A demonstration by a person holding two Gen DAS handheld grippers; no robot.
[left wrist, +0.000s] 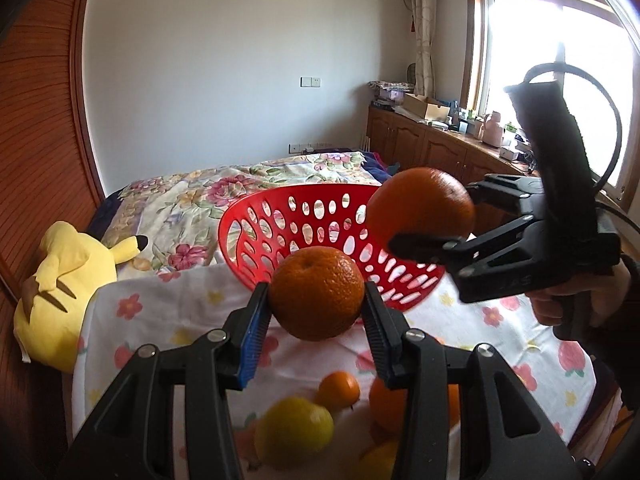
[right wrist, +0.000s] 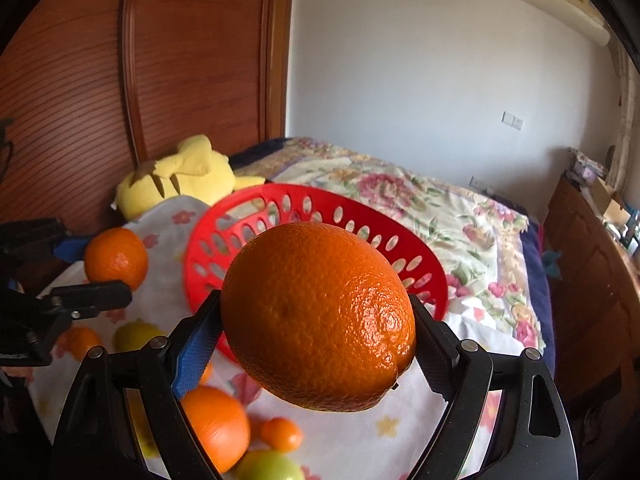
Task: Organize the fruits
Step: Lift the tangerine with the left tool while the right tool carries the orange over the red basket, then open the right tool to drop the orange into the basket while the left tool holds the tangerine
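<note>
Our left gripper (left wrist: 316, 300) has its jaws clamped on a round orange (left wrist: 317, 293), one pad pressed to each side, and our right gripper (right wrist: 318, 320) is likewise closed on a larger navel orange (right wrist: 320, 316), which bulges well past its fingers. Both fruits hang in the air just short of the red perforated basket (left wrist: 276, 220), which sits tilted on the bed with its open mouth facing us; the right-hand orange is already level with the rim at the basket's right side, while the left-hand one is nearer to us, before the near edge. So we judge we are in the carrying step, two fruits lifted and neither yet dropped. Next we should bring each orange over the basket's bowl, lower it, and part the jaws gently, one at a time so the fruits do not knock together or roll out of the sloping basket. Below us on the flowered cloth (left wrist: 500, 312) more fruit waits: a small mandarin (left wrist: 339, 390), a yellow-green apple (left wrist: 294, 430) and another orange (right wrist: 216, 424). A yellow plush toy (left wrist: 68, 276) lies far left.
</note>
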